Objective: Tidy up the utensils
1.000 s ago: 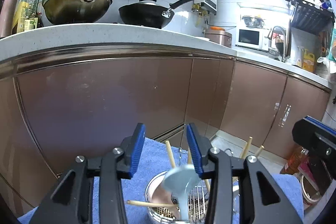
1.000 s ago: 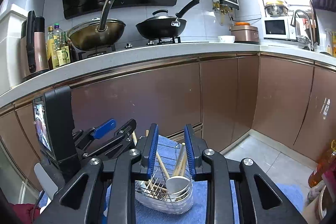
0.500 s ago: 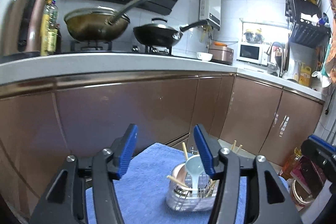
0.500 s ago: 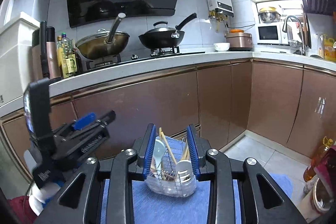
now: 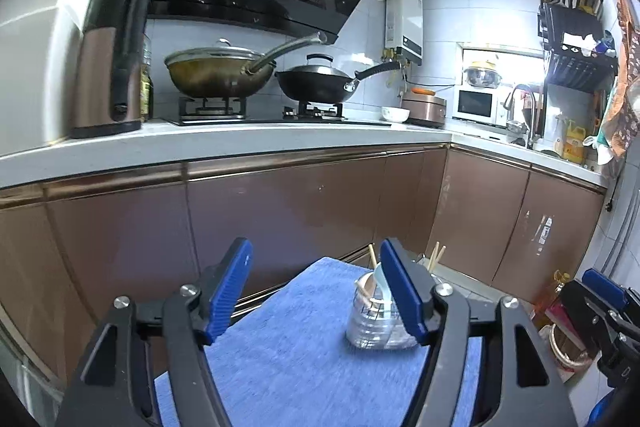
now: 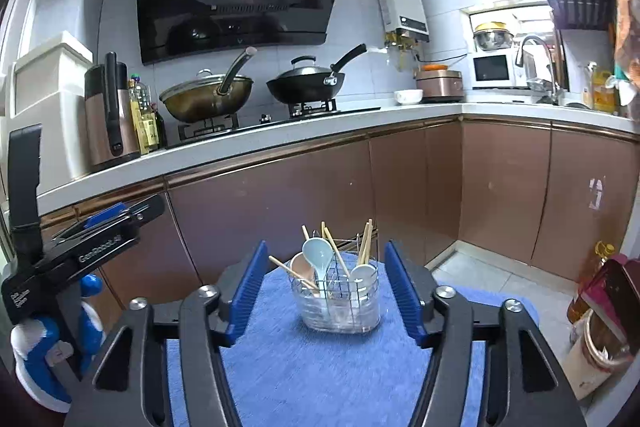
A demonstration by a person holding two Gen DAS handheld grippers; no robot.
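On blue cloth (image 6: 320,367), toward far edge: clear utensil holder (image 6: 338,301) with wire frame, upright, stocked. Inside: light-blue spoon (image 6: 318,255) bowl-up near middle, white spoon (image 6: 362,277) bowl-up at right side, pinkish spoon (image 6: 301,267) at left, several wooden chopsticks (image 6: 334,251) leaning at different angles. One chopstick slanting out low to left.

Right gripper (image 6: 325,293): spread wide, nothing held, fingers well apart on either side of holder, short of touching it.

Left gripper (image 5: 316,291): also wide open, empty. Holder (image 5: 374,319) partly hidden behind its right finger (image 5: 400,293) in left wrist view; contents there blurred, probably same light-blue spoon (image 5: 380,279) and chopstick tips (image 5: 436,255).

Behind cloth: brown cabinet doors (image 6: 280,203), white countertop (image 6: 248,143). On stove: brass-coloured wok (image 6: 206,101) with glass lid, black wok (image 6: 306,87) beside it. Further right: white bowl (image 6: 408,95), rice cooker (image 6: 440,83), microwave (image 6: 494,70).
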